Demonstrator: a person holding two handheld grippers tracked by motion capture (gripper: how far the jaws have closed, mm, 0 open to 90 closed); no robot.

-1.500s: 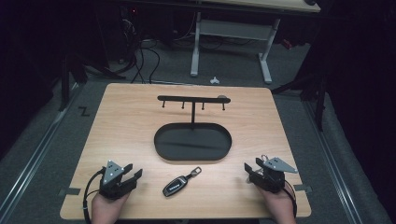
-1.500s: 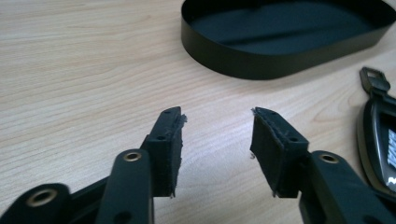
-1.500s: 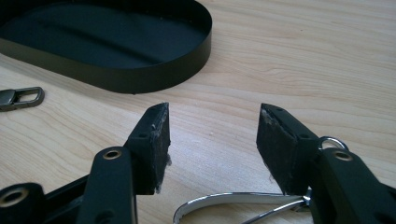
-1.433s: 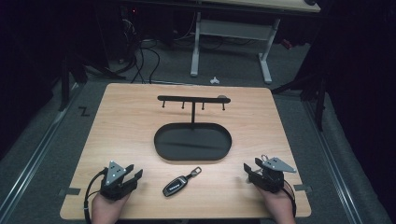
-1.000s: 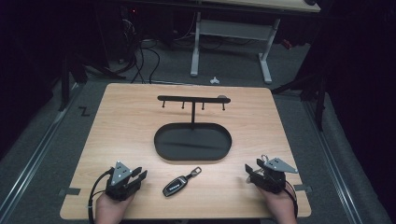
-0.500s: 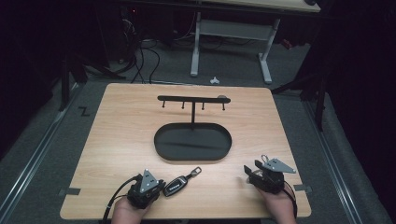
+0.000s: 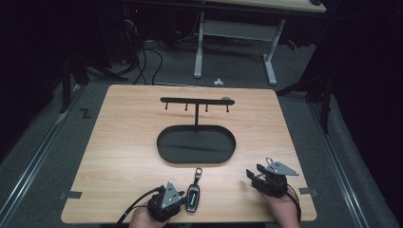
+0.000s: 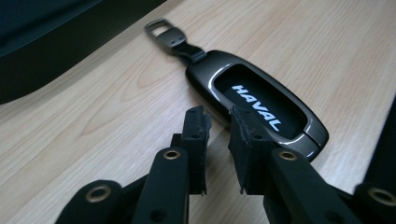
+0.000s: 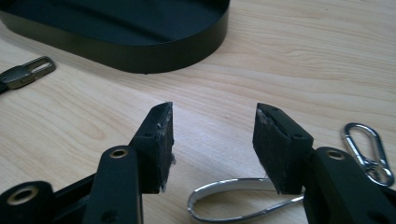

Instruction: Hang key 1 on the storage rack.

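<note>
Lying flat beside the nearly closed, empty left gripper (image 8: 217,119): a glossy, seemingly dark-grey HAVAL key fob (image 8: 261,105).

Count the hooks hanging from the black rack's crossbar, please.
4. On the rack, hooks hang at the far left, left of the post, right of the post and near the right end. None seems hidden.

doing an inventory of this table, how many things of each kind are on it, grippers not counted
dark grey Haval key fob with metal loop: 1
black oval metal tray stand with hook bar: 1
silver metal carabiner clip: 1
total: 3
</note>
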